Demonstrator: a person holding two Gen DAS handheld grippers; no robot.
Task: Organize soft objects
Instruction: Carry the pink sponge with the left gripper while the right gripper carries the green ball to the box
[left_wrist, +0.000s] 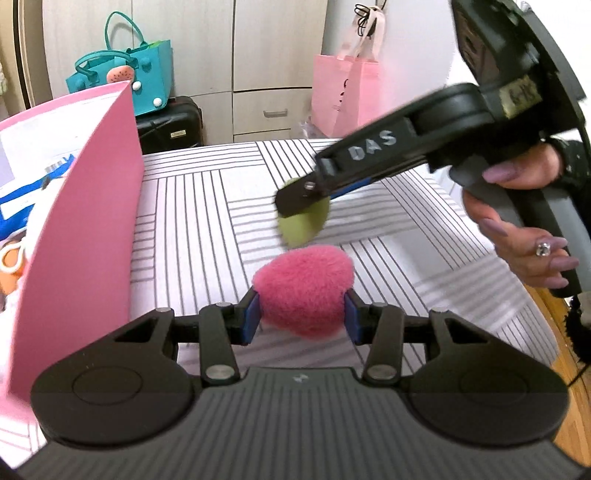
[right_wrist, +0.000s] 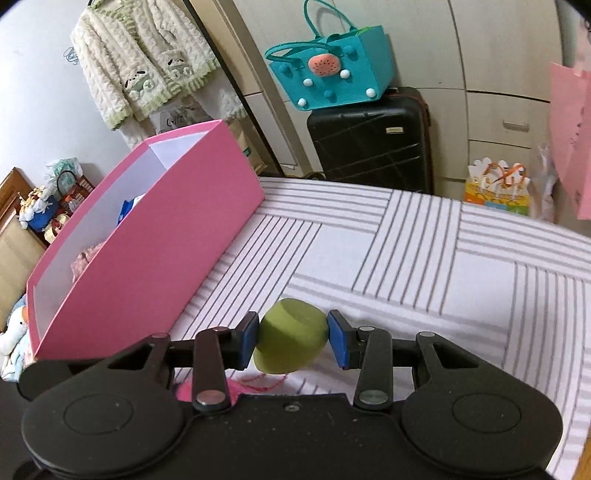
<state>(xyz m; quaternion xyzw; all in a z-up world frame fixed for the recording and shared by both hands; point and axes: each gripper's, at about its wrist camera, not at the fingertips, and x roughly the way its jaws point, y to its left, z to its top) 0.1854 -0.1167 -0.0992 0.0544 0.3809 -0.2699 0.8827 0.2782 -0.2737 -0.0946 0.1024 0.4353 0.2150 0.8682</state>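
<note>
My left gripper is shut on a fluffy pink pompom, held just above the striped bedsheet. My right gripper is shut on a green egg-shaped sponge; in the left wrist view the right gripper holds the sponge just beyond the pompom. A bit of the pompom shows under the right gripper. A pink box stands open to the left, also seen in the right wrist view, with soft toys inside.
A black suitcase with a teal bag on it stands past the bed. A pink paper bag hangs by the drawers. A fluffy jacket hangs on the wall. The bed's right edge drops to wooden floor.
</note>
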